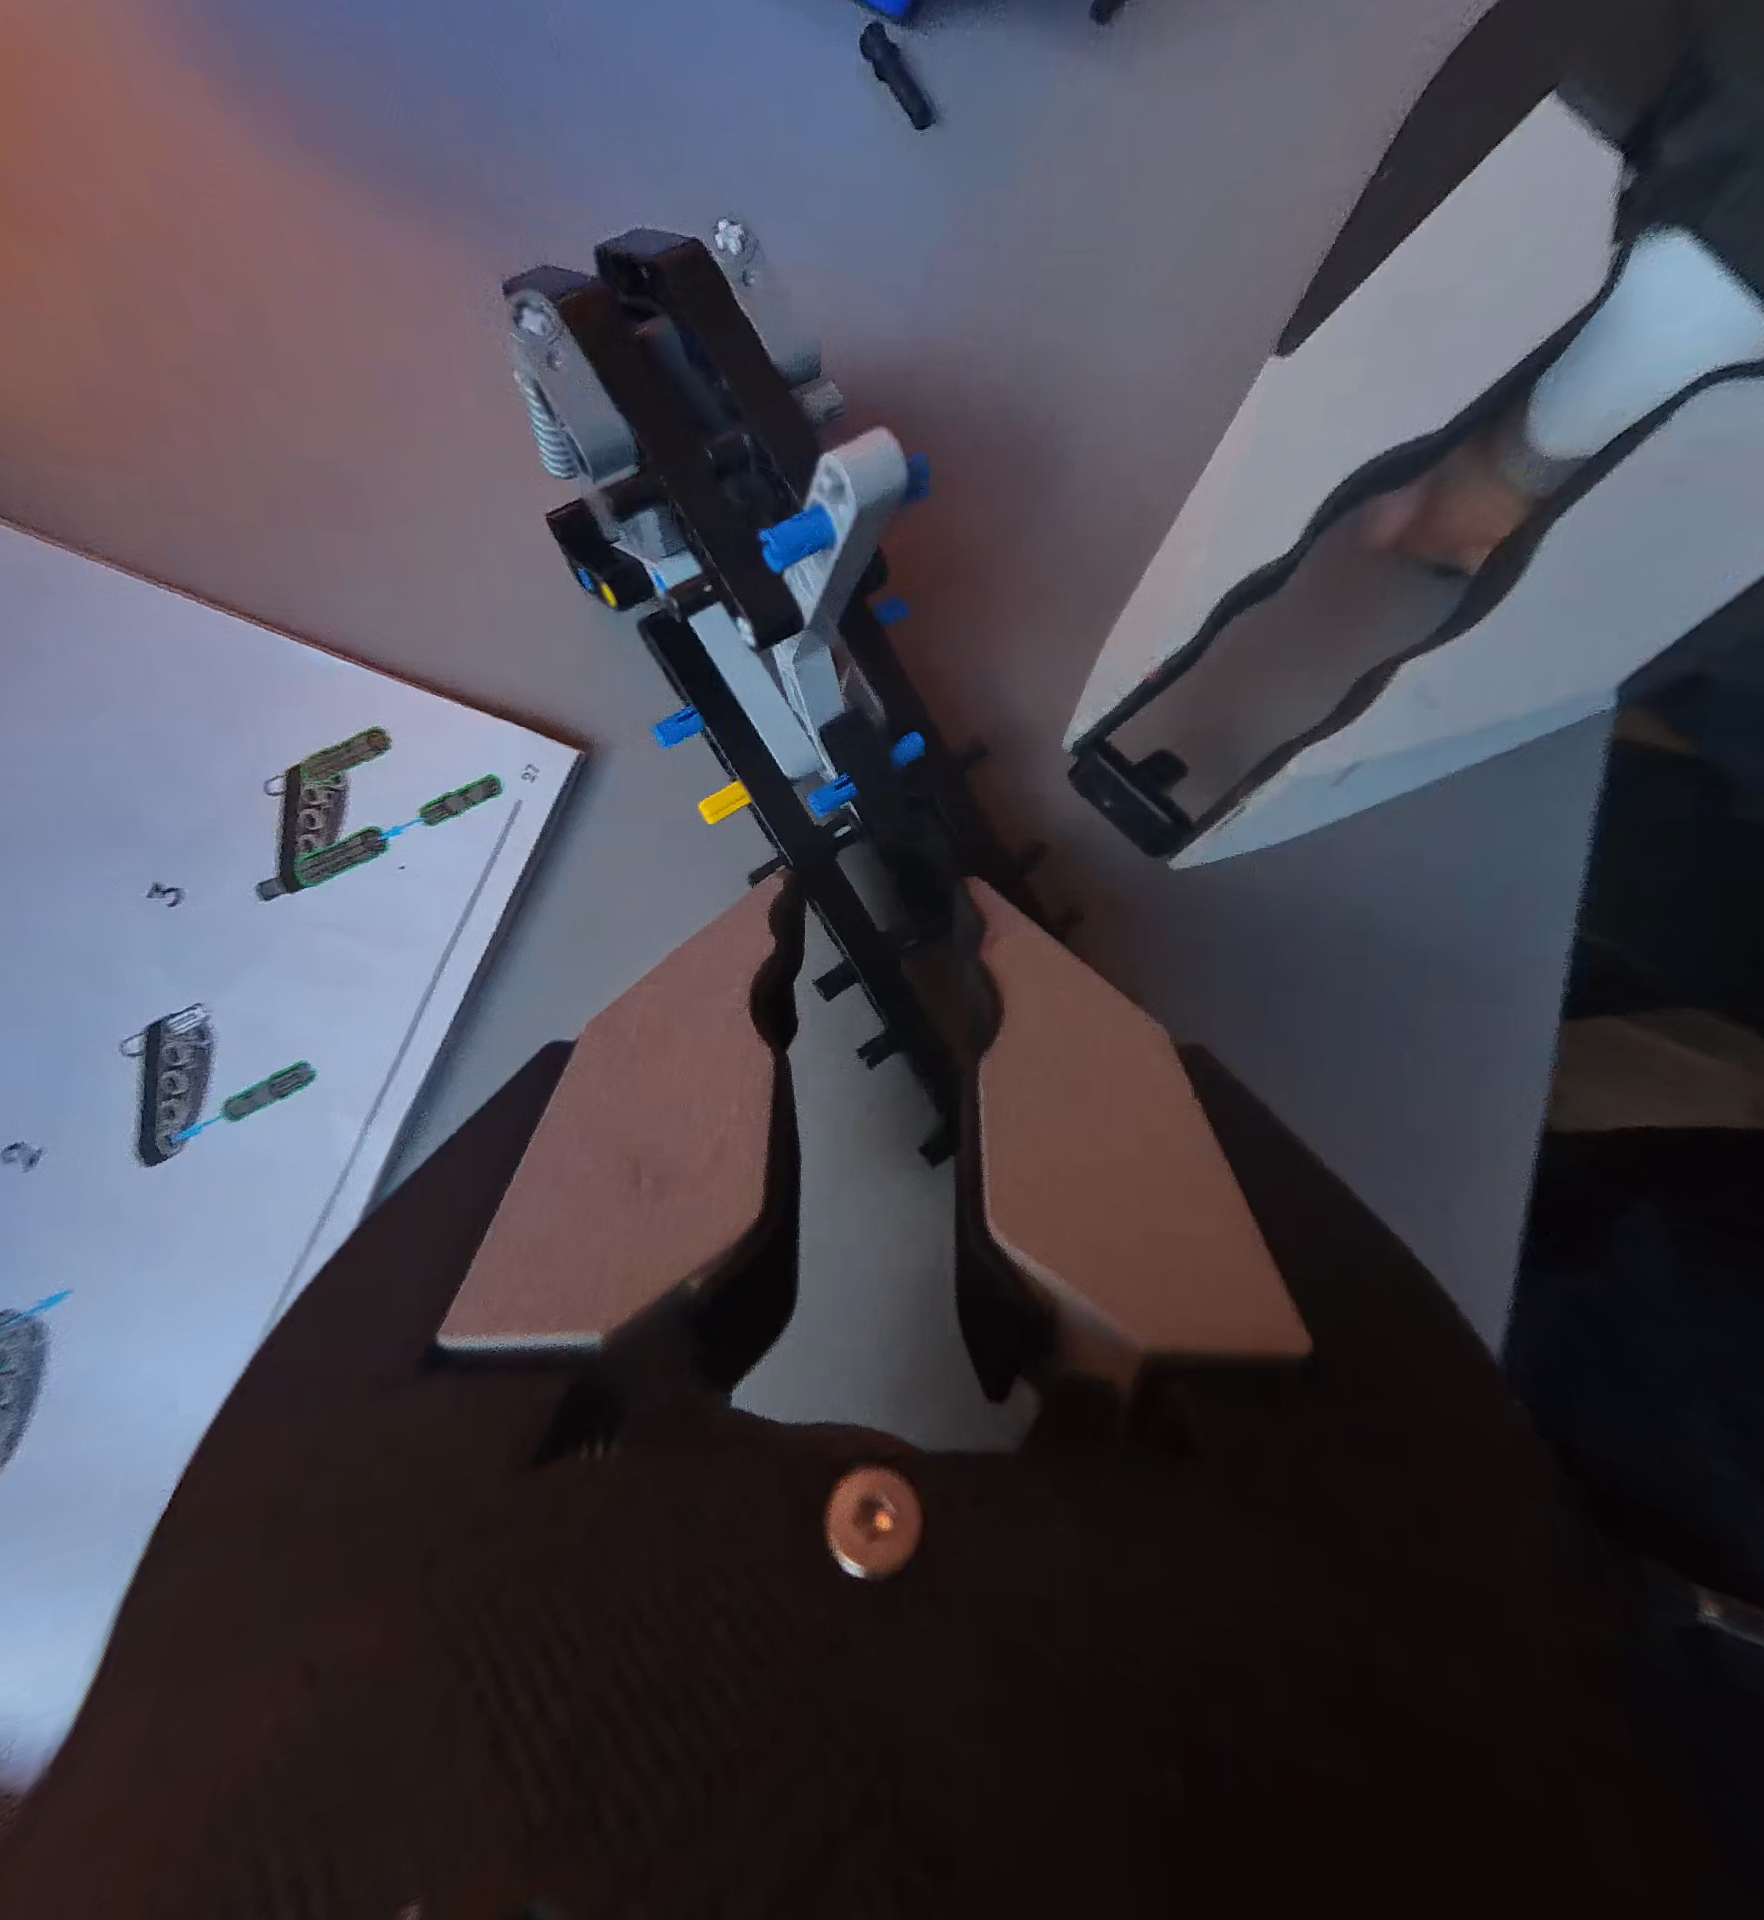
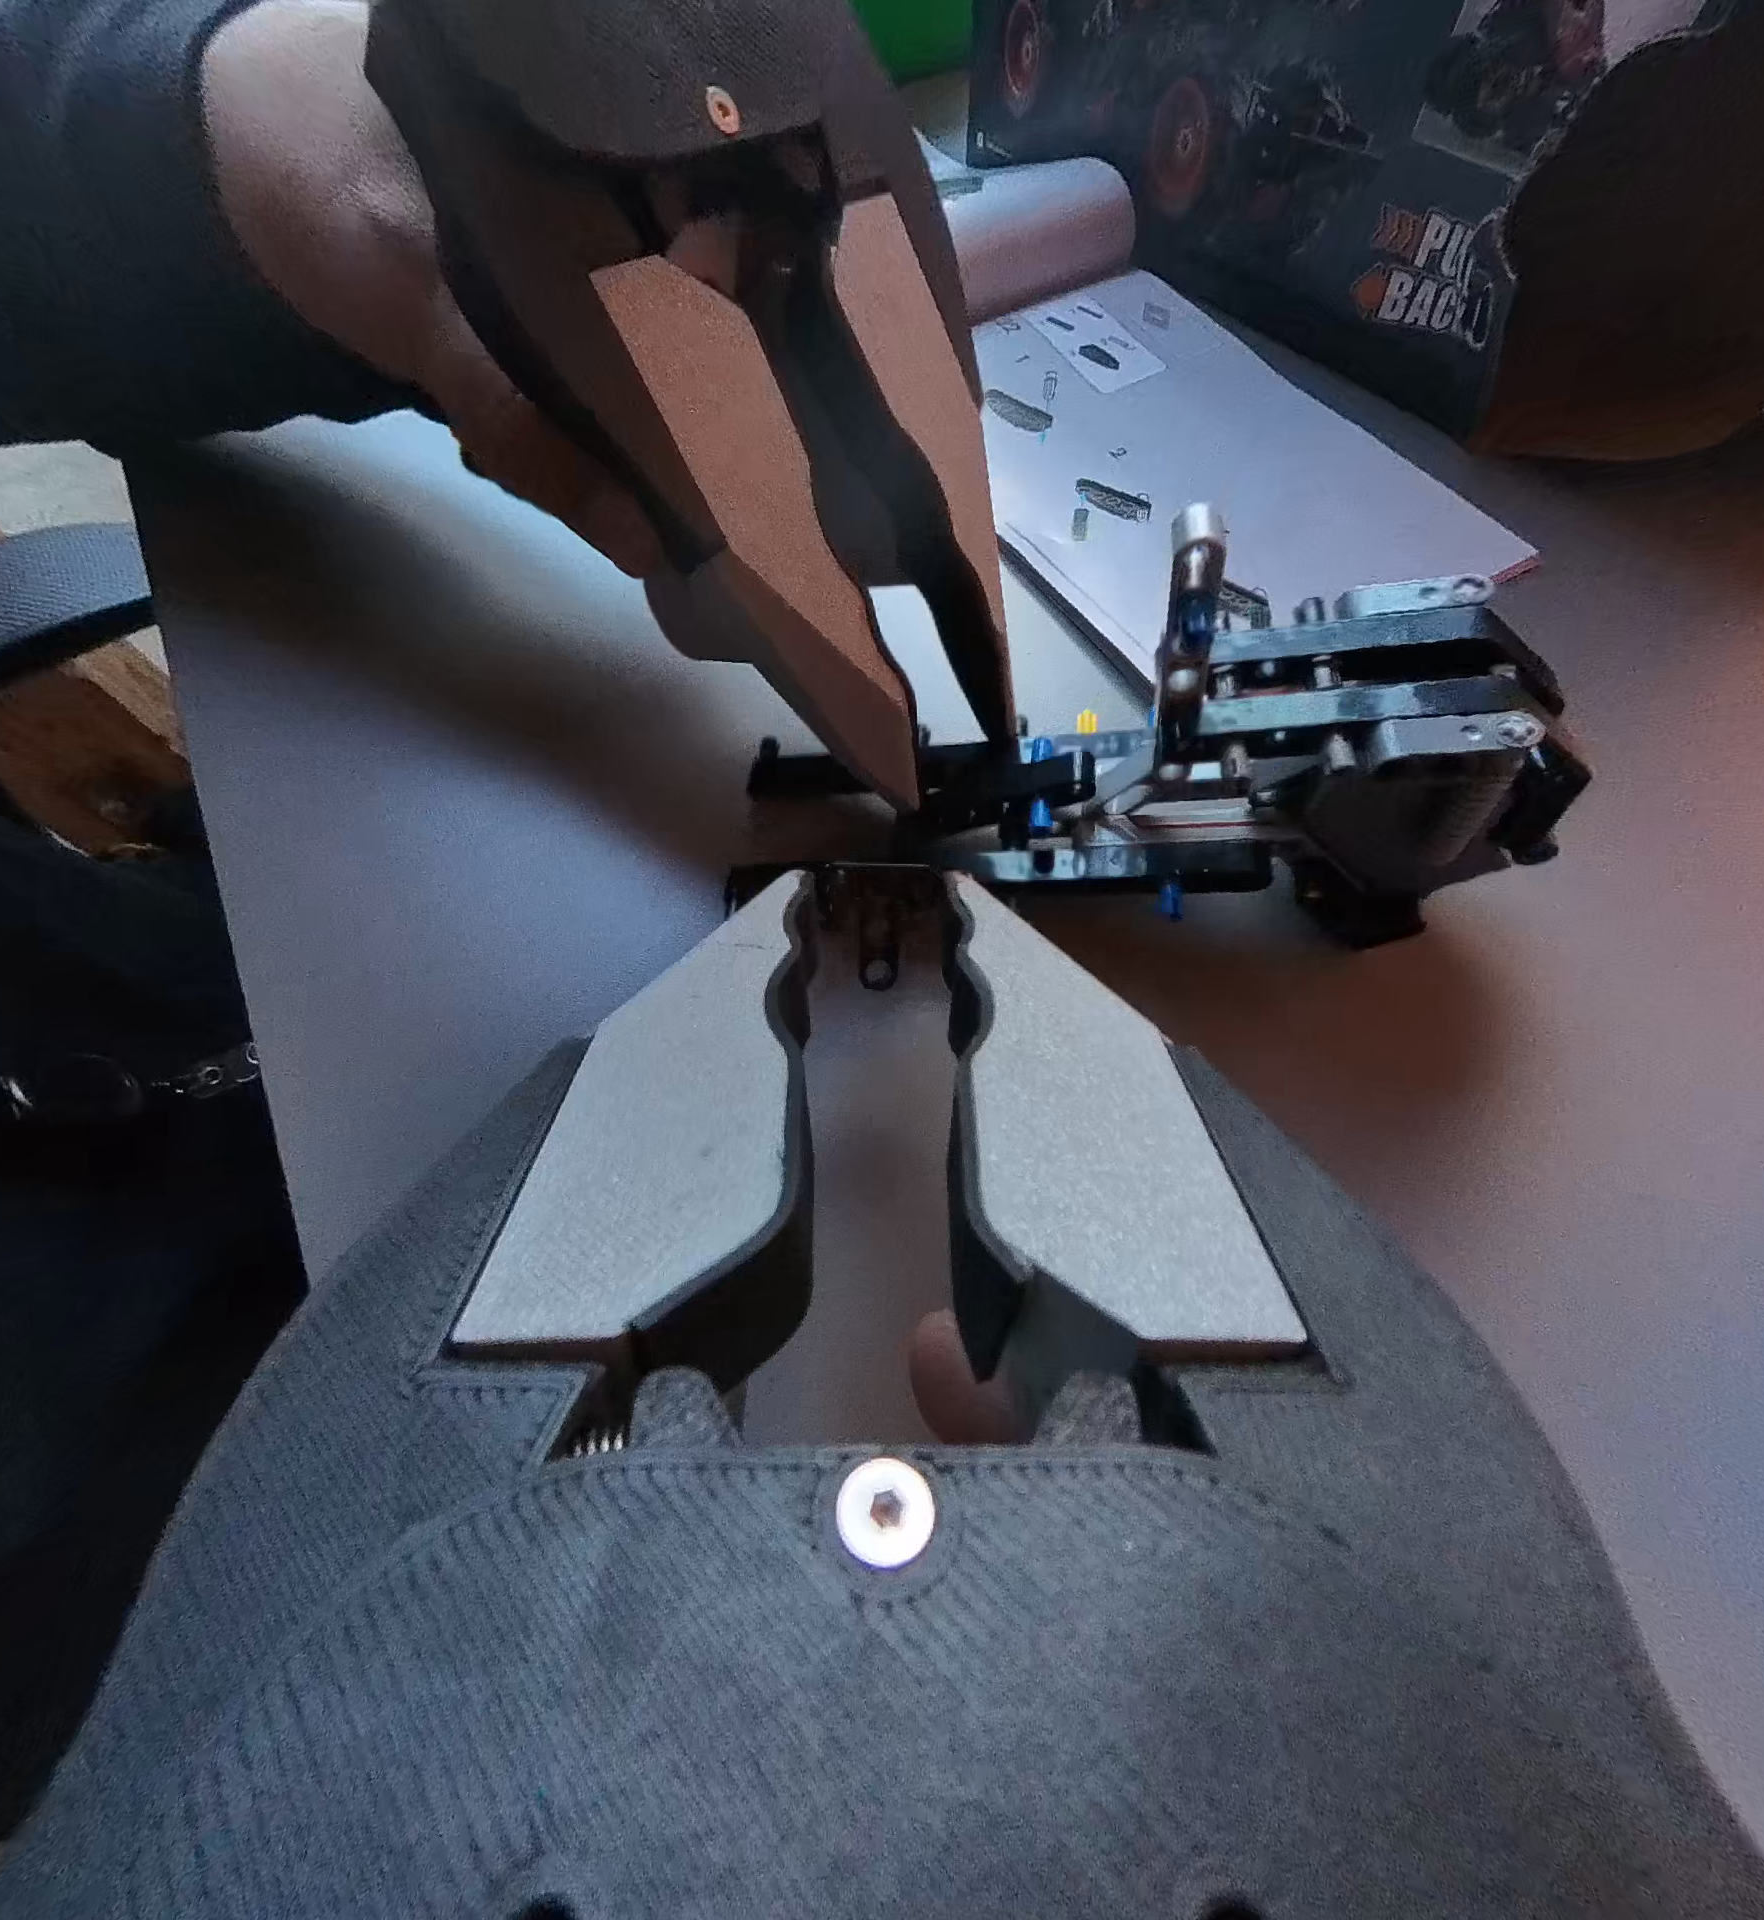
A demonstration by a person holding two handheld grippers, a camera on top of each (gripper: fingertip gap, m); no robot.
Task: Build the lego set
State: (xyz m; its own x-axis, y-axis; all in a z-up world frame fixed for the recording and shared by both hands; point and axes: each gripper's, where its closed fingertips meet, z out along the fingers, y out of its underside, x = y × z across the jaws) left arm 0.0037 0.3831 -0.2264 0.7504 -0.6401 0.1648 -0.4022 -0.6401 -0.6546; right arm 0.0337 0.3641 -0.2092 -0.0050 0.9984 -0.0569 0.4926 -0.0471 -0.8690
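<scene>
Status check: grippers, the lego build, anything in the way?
Left gripper shut on lego frame. Right gripper shut on small black piece at frame's end. Booklet alongside, not blocking.

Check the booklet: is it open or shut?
Open. The booklet lies flat on the table with printed build-step pictures facing up, left of the model; the right wrist view shows this too.

Count: one lego chassis assembly; one open instruction booklet; one set box; two grippers; one loose black pin.
</scene>
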